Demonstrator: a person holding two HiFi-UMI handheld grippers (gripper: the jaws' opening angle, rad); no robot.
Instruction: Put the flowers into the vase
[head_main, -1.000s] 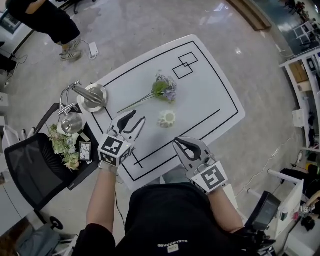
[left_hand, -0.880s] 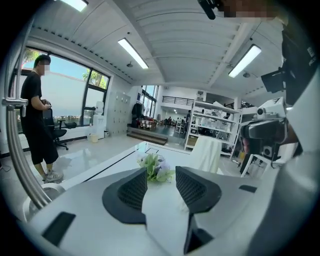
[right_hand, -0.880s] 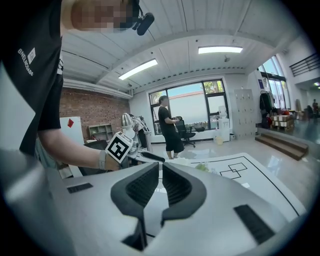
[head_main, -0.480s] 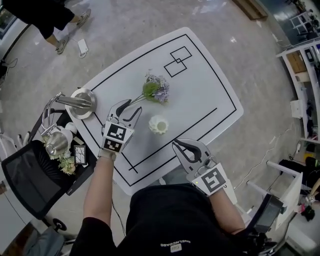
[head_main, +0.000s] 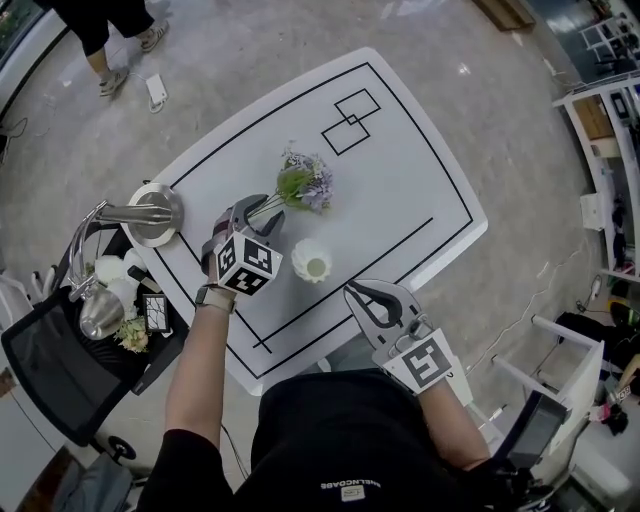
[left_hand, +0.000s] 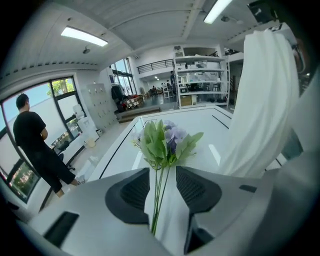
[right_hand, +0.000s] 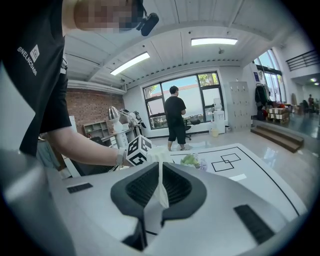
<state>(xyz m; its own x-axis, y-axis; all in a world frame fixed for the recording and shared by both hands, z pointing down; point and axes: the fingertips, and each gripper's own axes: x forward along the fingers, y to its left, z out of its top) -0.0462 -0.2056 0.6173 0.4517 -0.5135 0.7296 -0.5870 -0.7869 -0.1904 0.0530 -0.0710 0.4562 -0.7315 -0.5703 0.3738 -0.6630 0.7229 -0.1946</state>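
A white table (head_main: 400, 200) marked with black lines fills the centre of the head view. The left gripper (head_main: 258, 212) reaches in from the lower left and the right gripper (head_main: 352, 292) waits at the table's near edge, lower centre. The flowers (head_main: 300, 185), a small purple and green sprig, lie flat on the table just left of centre, with the stem trailing toward the lower left. The white vase (head_main: 312, 265) stands upright just below them, still without flowers.

The left gripper's fingers (left_hand: 135, 192) have just been opening. They stand wide apart on either side of the thin stem, and neither pad presses on it. The right gripper's fingers (right_hand: 185, 187) are closed on nothing.

The step in hand appears to be the pick-up. The next move likely calls for the left fingers to close gently on the stem. The sprig would then be lifted, turned stem-down and lined up over the vase's narrow mouth.

A second earlier the left gripper hung lower in the frame, short of the stem, and has since come onto it. The right gripper has scarcely shifted, and the flowers and vase lie as before.
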